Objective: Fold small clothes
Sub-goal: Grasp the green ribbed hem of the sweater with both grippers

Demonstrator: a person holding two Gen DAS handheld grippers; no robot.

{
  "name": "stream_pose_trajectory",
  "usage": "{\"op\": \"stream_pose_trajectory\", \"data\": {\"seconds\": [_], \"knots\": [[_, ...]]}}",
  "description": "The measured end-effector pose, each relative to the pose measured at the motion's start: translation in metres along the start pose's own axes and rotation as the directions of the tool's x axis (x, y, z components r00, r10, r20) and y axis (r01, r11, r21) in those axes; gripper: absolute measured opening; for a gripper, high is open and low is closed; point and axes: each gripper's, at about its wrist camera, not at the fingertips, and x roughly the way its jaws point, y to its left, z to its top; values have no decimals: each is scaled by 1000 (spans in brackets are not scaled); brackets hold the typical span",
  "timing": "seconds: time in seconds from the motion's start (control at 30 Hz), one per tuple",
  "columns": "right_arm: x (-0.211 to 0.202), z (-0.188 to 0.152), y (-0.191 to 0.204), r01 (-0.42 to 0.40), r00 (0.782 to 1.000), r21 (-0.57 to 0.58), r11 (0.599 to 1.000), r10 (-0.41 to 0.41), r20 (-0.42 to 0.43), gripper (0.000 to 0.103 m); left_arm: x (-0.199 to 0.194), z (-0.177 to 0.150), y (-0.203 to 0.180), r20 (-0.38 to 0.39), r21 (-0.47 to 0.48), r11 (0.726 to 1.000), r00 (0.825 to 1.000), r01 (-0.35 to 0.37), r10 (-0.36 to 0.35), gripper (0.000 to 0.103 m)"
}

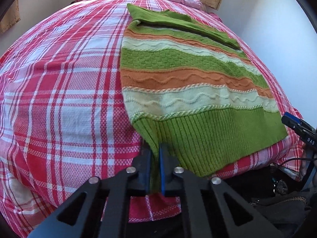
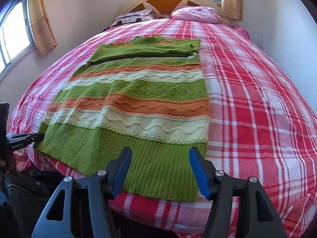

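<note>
Left gripper [image 1: 155, 154] pinches sweater [image 1: 188, 83] hem; right gripper [image 2: 160, 158] spread over plaid bed [image 2: 257, 109].

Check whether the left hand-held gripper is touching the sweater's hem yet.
Touching. In the left wrist view the left hand-held gripper has its blue pads shut on the ribbed green hem corner of the sweater.

I'm holding the left gripper [image 1: 155, 154] angled steeply downward, its blue pads pressed nearly together and pinching the sweater [image 1: 190, 83] hem at its near left corner. In the right wrist view that same gripper is showing at nine o'clock, its tip touching the hem's corner. I'm keeping the right gripper [image 2: 160, 156] tilted downward too, jaws standing apart, pads straddling the ribbed hem near its right corner without pressing on it.
</note>
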Motion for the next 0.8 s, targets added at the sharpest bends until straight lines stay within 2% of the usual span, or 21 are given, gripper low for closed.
{"op": "stream_pose_trajectory", "data": {"seconds": [0.2,0.43,0.47,0.5,0.57,0.63,0.7,0.8], "knots": [[-4,-15,-37,58,998,110,992,-55,-27,61,-8,1,-5,37,38,999,999,-16,15,7],[5,-23,-36,-26,999,115,993,31,-36,61,-4,2,-3,34,37,999,999,-4,3,7],[6,-24,-33,-14,999,103,995,17,-28,60,-3,2,-2,30,35,999,1000,-1,0,7],[7,-25,-30,-1,1000,90,996,3,-22,57,-1,2,-2,27,30,1000,1000,6,-7,7],[8,-26,-24,-7,1000,54,999,8,-23,9,0,1,-1,30,26,1000,999,17,-18,7],[6,-27,-25,-60,998,65,996,61,-21,5,-1,3,1,35,16,999,999,35,-35,7],[2,-26,-28,-76,997,64,995,76,-3,5,-4,4,1,52,16,999,997,49,-50,6],[-11,-24,-38,-151,987,111,982,144,67,4,-13,7,1,93,14,997,993,79,-79,6]]}}
